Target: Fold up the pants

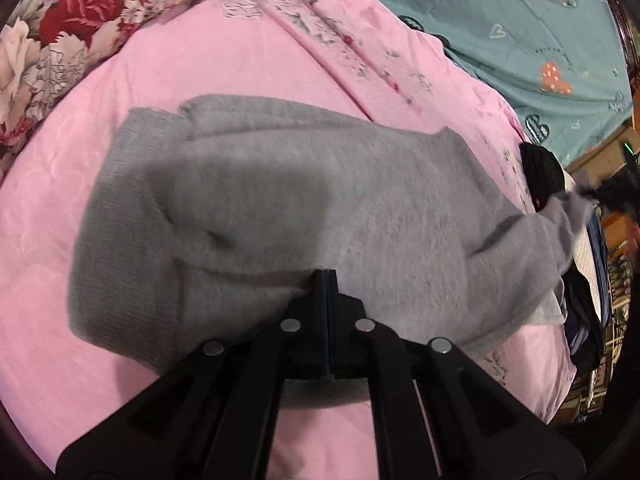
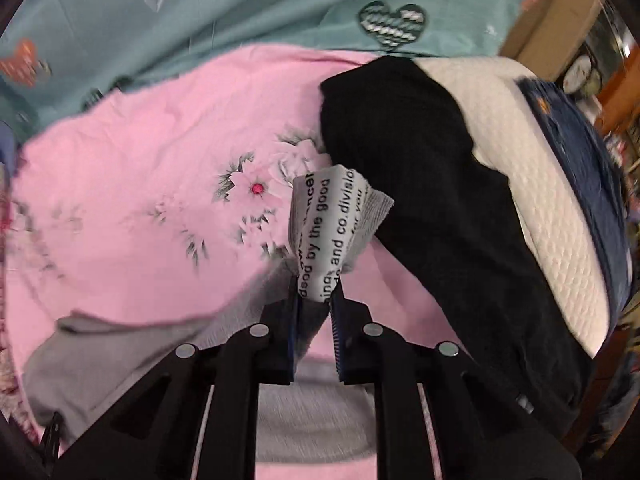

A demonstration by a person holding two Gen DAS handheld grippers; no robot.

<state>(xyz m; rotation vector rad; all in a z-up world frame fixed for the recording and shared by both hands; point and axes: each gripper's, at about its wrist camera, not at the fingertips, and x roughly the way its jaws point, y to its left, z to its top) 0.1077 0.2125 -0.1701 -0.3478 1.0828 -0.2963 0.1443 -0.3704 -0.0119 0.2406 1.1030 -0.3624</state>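
Observation:
Grey sweatpants (image 1: 280,200) lie doubled over on a pink bed cover (image 1: 200,60), with the ribbed cuffs (image 1: 112,208) at the left. My left gripper (image 1: 326,278) is shut on the near edge of the grey fabric. In the right wrist view my right gripper (image 2: 318,292) is shut on the pants' other end, pinching a white band printed with black text (image 2: 324,220) that sticks up between the fingers. Grey cloth (image 2: 120,344) trails from it to the lower left. That held end shows lifted at the far right of the left wrist view, and the right gripper there is too blurred to make out.
A black garment (image 2: 420,180) lies just right of my right gripper, on a white quilted cloth (image 2: 540,180) beside a navy garment (image 2: 592,168). A teal sheet with hearts (image 2: 200,12) lies beyond. A floral quilt (image 1: 60,20) is at the far left. The bed edge is at the right.

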